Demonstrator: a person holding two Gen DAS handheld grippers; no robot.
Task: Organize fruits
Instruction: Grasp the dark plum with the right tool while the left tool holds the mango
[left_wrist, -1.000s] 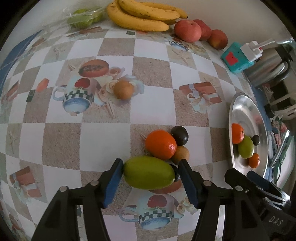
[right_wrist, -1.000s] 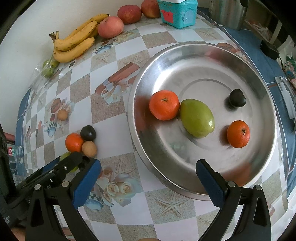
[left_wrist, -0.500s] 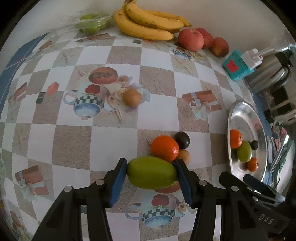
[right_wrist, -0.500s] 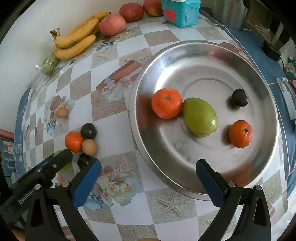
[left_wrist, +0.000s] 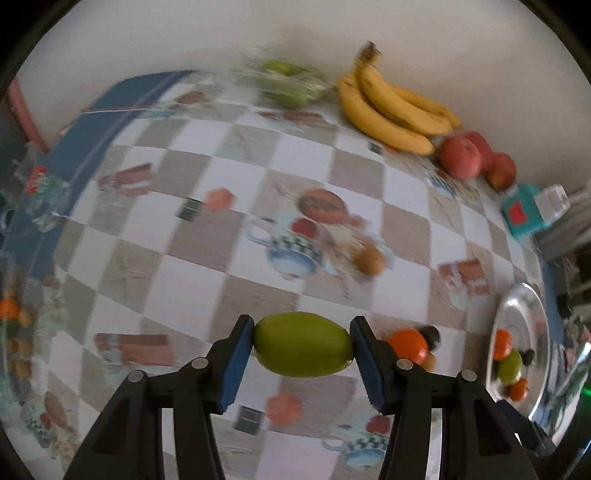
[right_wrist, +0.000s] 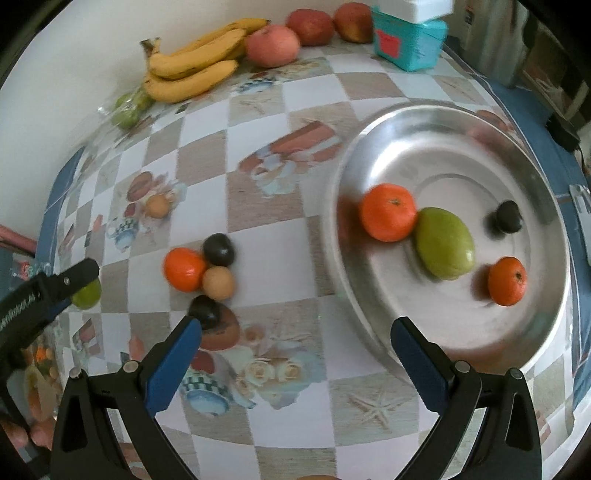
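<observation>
- The left gripper (left_wrist: 302, 349) held a green mango (left_wrist: 303, 349) end to end, one blue pad on each tip. Its jaws had just been closing onto the fruit, which sat between them.
- The mango hung clear of the checked tablecloth (left_wrist: 229, 177), with motion blur over the cloth below it.
- In my judgement the mango was firm and fairly heavy for its size, with smooth, waxy skin. Held by its narrow tips, it could pivot or slip; a grip across the broad middle would be steadier, though too hard a squeeze could bruise it.
- The right gripper (right_wrist: 295, 332) was spread wide and held nothing, hovering over the cloth near the tray's rim.
- The steel tray (right_wrist: 461, 122) lay at about 2 o'clock in the right wrist view. It held a second mango (right_wrist: 445, 243), two oranges (right_wrist: 388, 212) and a dark plum (right_wrist: 505, 217).
- On the cloth at about 9 o'clock from the tray sat a touching cluster: an orange (right_wrist: 183, 268), a dark plum (right_wrist: 219, 250) and a small tan fruit (right_wrist: 218, 283). Another dark plum (right_wrist: 205, 312) lay just beside the right gripper's left pad.
- A lone tan fruit (right_wrist: 158, 205) sat apart, at about 10 o'clock.
- Bananas (right_wrist: 192, 70) and apples (right_wrist: 273, 46) lay along the wall at 12 o'clock, beside a teal box (right_wrist: 406, 44).
- I judged the round fruits likely to roll if nudged.
</observation>
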